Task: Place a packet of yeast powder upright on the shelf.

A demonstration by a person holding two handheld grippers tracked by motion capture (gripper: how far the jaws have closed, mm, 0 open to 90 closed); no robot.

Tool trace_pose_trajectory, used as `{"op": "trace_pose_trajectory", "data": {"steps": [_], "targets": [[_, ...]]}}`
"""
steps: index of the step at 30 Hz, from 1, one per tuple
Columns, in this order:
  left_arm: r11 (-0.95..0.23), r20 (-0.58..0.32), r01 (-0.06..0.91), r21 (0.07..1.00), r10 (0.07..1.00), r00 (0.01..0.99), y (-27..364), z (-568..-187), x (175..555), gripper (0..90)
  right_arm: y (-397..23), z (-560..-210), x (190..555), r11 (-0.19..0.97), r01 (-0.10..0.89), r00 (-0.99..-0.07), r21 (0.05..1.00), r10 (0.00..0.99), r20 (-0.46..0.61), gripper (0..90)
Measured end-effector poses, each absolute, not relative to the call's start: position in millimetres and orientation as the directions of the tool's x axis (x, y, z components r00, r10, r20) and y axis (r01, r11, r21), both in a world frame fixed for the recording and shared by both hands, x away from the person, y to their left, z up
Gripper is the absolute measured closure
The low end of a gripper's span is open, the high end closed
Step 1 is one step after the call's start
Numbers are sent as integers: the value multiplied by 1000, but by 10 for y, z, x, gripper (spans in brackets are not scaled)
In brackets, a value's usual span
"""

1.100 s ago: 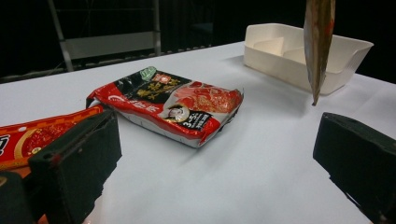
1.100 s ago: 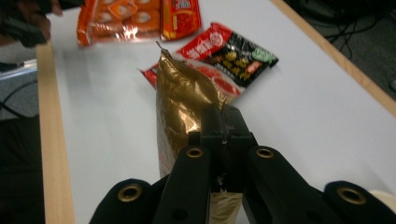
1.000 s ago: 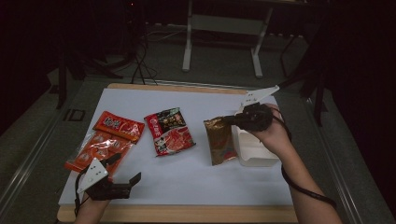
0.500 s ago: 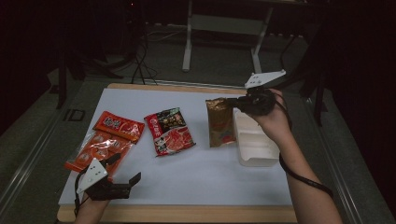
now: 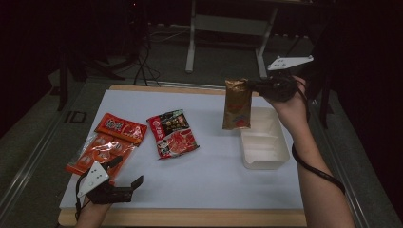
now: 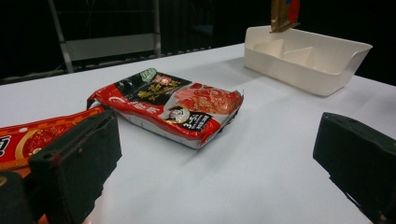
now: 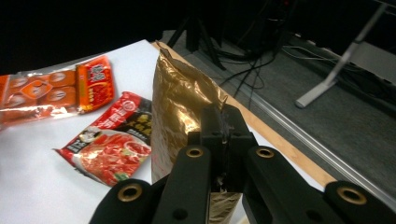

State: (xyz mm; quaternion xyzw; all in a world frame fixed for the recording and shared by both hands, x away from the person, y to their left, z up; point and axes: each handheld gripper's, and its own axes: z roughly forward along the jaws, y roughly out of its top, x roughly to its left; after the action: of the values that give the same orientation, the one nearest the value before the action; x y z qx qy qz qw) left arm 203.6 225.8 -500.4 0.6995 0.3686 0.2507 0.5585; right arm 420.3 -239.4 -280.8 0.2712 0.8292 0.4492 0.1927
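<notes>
Upper right of the high view, the right gripper [image 5: 259, 85] pinches a gold pouch [image 5: 236, 104] by its top edge, so it hangs upright beside the white divided tray [image 5: 266, 159], probably bound for a compartment. Lower left, the left gripper [image 5: 124, 175] rests with jaws spread near the orange packets [image 5: 102, 151]. Print on the red-black packet [image 6: 173, 105] is too small to read.

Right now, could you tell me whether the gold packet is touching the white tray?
Apart. In the left gripper view, the gold packet hangs with its lower edge above the white tray rim; the high view shows the right gripper holding it aloft.
</notes>
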Motion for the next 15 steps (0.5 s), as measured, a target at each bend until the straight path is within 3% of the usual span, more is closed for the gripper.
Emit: {"op": "trace_pose_trajectory", "data": {"steps": [15], "targets": [[-103,-61,236,966,797,601,2257,-5014,2030,16,-2818,-2811,4362,380,309,-681,872,728,-76,900]]}}
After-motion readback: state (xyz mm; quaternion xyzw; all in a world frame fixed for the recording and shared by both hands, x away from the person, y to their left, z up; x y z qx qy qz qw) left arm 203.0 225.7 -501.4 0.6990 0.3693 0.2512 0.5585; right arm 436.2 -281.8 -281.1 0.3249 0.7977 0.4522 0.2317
